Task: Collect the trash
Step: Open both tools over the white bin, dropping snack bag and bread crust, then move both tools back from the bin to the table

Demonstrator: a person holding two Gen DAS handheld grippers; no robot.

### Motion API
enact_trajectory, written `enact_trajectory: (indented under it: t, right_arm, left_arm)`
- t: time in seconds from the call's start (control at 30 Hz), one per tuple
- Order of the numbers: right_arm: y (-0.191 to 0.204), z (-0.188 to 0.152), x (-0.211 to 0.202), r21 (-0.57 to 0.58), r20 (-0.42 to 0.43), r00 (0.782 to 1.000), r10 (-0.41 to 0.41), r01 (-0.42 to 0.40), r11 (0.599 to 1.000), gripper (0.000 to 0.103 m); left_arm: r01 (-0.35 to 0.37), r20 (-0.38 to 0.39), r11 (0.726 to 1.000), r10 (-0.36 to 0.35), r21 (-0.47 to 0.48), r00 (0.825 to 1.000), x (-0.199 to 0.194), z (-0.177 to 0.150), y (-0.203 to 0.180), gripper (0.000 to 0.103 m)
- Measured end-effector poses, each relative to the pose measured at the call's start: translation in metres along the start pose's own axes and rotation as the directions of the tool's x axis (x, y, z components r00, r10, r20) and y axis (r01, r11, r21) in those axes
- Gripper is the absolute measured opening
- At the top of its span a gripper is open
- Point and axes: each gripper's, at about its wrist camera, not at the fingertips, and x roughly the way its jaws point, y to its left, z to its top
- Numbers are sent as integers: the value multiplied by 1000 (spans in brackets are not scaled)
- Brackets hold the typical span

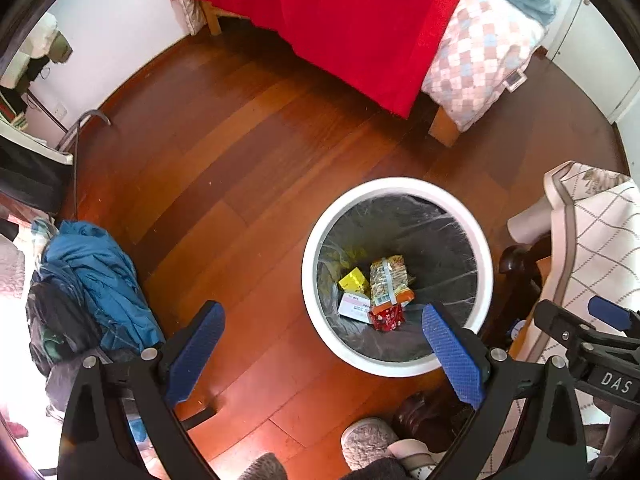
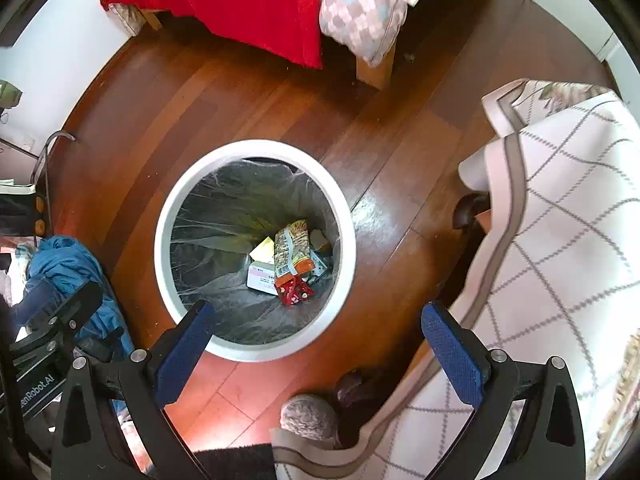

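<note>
Bin: white round trash bin (image 2: 256,352) with a dark plastic liner, standing on the wood floor (image 1: 240,140) below both grippers, near the foot of the bed; placed within easy reach, so trash can be dropped straight in.
Contents: trash lies at the bottom, a long snack wrapper (image 2: 292,248), a white carton with pink print (image 2: 260,278), a yellow box (image 1: 354,280) and a red crumpled packet (image 2: 294,292), heaped toward the right side.
Left gripper (image 1: 324,356): blue pads spread wide, nothing between them; held over the bin's near left rim.
Right gripper (image 2: 316,354): jaws equally wide, empty; pointed down over the bin's near edge.
Reading of state: both seem to have let go over the bin.
Writing: "DAS" on the right gripper's body; "enRobot.AI" on the left's; carton print too small to read.
Surroundings: red blanket (image 1: 352,20) far; blue clothes (image 1: 100,280) left; grid-patterned throw (image 2: 560,240) right.
</note>
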Motion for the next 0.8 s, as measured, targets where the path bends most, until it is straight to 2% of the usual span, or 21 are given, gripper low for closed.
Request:
enact_trajectory:
  t: [0.23,0.37,0.5,0.6,0.7,0.8]
  right_arm:
    - [-4,-18,-69,12,95,995,11,-12,1000,103]
    - [-8,-35,-119,24,166,985,37,-42,999,103]
    - [-19,-54,-173,50,246,966,84,-99,994,103]
    - [-34,-74,-218,66,312,941,133,-161,985,103]
    - [-60,-98,-256,99,357,917,179,-228,969,103]
    - [-97,-127,-285,137,384,909,162,-229,964,103]
  left_arm:
    - [14,88,1000,-15,15,996,-67,-5,-7,101]
    - [32,154,999,-36,28,987,-119,-11,-13,101]
    - [24,222,999,-33,47,975,-168,-21,-22,101]
    - [12,263,999,-25,51,964,-203,-33,-36,101]
    - [51,283,996,-72,80,956,-225,-46,-60,101]
    - [81,296,988,-116,130,948,-232,-59,-97,101]
